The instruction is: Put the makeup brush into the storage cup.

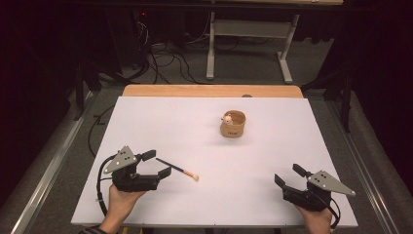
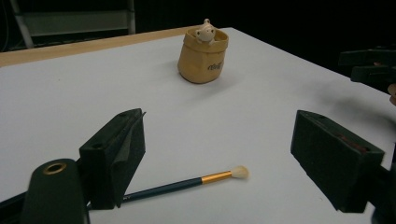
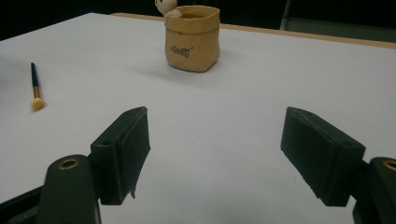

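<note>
The white table (image 1: 209, 146) carries a tan pot (image 1: 233, 124) toward its far middle. At the near left corner the left gripper (image 1: 158, 165) lies low, jaws spread around the dark handle end of a small brush (image 1: 178, 169). The right gripper (image 1: 288, 175) rests at the near right, jaws spread, holding nothing.

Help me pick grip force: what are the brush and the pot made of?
Brush: thin dark handle, probably lacquered wood or plastic; shiny gold ferrule looks metal; pale soft bristle tuft. Pot: tan, matte, creased like a paper bag, yet rigid-looking, likely ceramic or resin.
</note>
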The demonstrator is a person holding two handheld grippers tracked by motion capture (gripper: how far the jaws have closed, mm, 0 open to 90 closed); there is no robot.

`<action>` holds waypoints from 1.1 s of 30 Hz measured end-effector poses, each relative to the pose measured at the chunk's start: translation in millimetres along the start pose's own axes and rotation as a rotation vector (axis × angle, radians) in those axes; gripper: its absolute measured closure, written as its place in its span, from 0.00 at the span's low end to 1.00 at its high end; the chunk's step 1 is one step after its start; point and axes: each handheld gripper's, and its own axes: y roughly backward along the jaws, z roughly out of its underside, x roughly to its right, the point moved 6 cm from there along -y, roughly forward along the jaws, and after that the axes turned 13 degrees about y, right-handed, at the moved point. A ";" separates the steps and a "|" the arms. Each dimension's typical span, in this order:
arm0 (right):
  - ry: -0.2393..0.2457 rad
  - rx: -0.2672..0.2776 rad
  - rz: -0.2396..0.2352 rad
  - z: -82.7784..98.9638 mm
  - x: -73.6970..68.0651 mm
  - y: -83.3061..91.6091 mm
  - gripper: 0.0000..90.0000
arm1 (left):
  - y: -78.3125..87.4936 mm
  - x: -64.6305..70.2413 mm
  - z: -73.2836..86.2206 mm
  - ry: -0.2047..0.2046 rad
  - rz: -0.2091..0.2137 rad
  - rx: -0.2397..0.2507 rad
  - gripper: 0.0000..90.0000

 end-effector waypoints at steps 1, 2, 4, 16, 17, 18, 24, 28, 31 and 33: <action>0.000 -0.001 -0.001 0.0 -0.1 -0.1 0.28 | -0.6 0.1 -0.7 -0.001 0.000 0.000 0.20; 0.002 -0.001 0.000 0.0 -0.2 -0.2 0.28 | -1.3 0.3 -1.5 -0.001 0.001 0.000 0.20; 0.003 -0.001 -0.002 0.0 -0.3 -0.2 0.28 | -2.7 0.8 -3.0 -0.005 0.001 -0.001 0.20; 0.002 -0.003 -0.008 0.2 -1.2 -0.9 0.28 | -13.2 3.3 -11.5 -0.014 0.012 -0.005 0.20; -0.001 -0.005 -0.008 0.2 -1.4 -0.8 0.28 | -14.1 3.7 -12.2 -0.013 0.014 -0.004 0.20; 0.001 -0.003 -0.009 0.2 -1.3 -0.9 0.28 | -14.9 4.0 -12.8 -0.015 0.014 -0.005 0.20; 0.004 -0.002 -0.012 0.2 -1.5 -1.1 0.28 | -19.7 4.9 -15.2 -0.020 0.016 -0.014 0.20; -0.001 -0.005 -0.012 0.4 -1.7 -1.0 0.28 | -23.0 4.6 -16.2 -0.014 0.021 -0.014 0.20; 0.002 -0.005 -0.014 0.3 -1.4 -1.0 0.28 | -25.4 4.2 -17.3 -0.009 0.025 -0.014 0.21; 0.001 -0.005 -0.014 0.4 -1.7 -1.1 0.28 | -27.1 4.3 -18.4 -0.005 0.027 -0.013 0.21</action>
